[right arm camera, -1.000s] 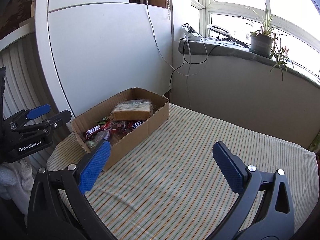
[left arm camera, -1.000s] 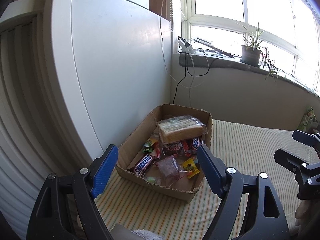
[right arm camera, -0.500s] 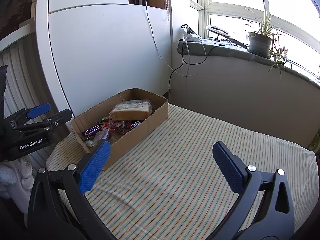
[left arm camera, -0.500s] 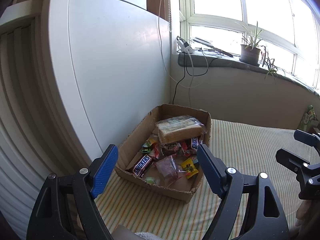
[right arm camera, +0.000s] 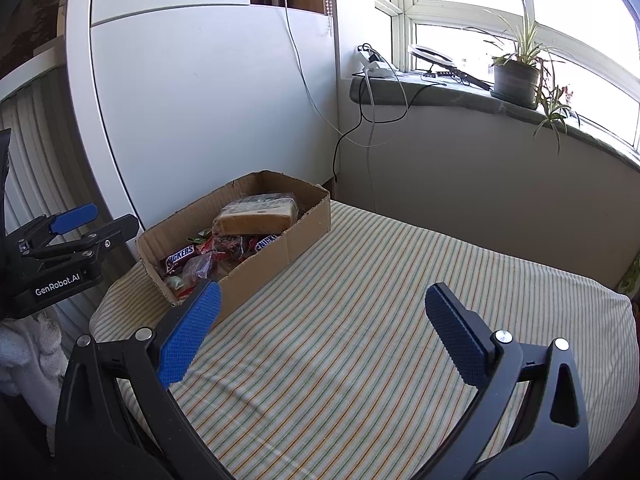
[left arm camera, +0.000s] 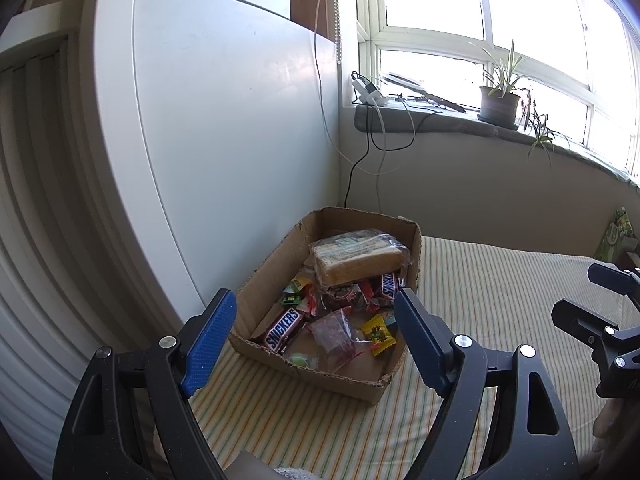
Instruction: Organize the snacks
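A shallow cardboard box (left arm camera: 276, 252) (right arm camera: 304, 236) sits on the striped cloth by the white wall. It holds a wrapped loaf of bread (left arm camera: 356, 260) (right arm camera: 256, 216), Snickers bars (left arm camera: 282, 330) (right arm camera: 180, 258), a clear bag with dark red pieces (left arm camera: 334, 334) and small yellow and green candies (left arm camera: 378, 334). My left gripper (left arm camera: 314, 340) hovers open just in front of the box, with nothing between its blue pads. My right gripper (right arm camera: 320, 328) is open over bare cloth to the right of the box, and it shows from the side at the right edge of the left wrist view (left arm camera: 592, 308).
The striped cloth surface (right arm camera: 380, 320) stretches right of the box. A white cabinet panel (left arm camera: 224, 152) stands close behind the box. Cables (right arm camera: 360, 120) hang from a windowsill that carries a potted plant (right arm camera: 516, 76). A green packet (left arm camera: 618, 234) lies at the far right.
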`<action>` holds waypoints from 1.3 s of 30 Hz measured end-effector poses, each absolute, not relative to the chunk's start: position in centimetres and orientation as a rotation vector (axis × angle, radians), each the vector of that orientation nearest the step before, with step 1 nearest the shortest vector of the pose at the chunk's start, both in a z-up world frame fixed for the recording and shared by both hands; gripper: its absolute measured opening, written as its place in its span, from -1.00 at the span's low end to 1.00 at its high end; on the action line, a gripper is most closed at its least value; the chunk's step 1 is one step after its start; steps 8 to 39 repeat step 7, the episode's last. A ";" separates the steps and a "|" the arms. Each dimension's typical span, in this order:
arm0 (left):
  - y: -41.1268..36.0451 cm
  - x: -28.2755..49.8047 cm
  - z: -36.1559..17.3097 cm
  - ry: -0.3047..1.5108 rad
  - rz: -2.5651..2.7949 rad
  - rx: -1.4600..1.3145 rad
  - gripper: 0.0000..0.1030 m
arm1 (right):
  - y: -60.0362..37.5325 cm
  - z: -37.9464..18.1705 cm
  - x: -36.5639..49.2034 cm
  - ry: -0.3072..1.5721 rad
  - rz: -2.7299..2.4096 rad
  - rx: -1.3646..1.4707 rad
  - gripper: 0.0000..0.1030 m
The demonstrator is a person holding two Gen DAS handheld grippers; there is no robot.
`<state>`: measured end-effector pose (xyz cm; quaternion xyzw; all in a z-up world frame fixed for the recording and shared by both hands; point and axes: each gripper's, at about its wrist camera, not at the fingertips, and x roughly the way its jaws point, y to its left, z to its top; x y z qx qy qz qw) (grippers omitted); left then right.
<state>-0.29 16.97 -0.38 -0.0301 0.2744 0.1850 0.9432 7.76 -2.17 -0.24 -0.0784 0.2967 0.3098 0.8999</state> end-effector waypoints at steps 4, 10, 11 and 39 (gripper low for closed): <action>16.7 -0.4 -0.5 0.552 0.376 -0.045 0.58 | -2.2 -0.3 7.7 0.615 0.636 -0.163 1.00; 16.8 -0.3 -0.5 0.556 0.372 -0.050 0.58 | -2.3 -0.4 7.8 0.615 0.633 -0.163 1.00; 16.8 -0.3 -0.5 0.556 0.372 -0.050 0.58 | -2.3 -0.4 7.8 0.615 0.633 -0.163 1.00; 16.8 -0.3 -0.5 0.556 0.372 -0.050 0.58 | -2.3 -0.4 7.8 0.615 0.633 -0.163 1.00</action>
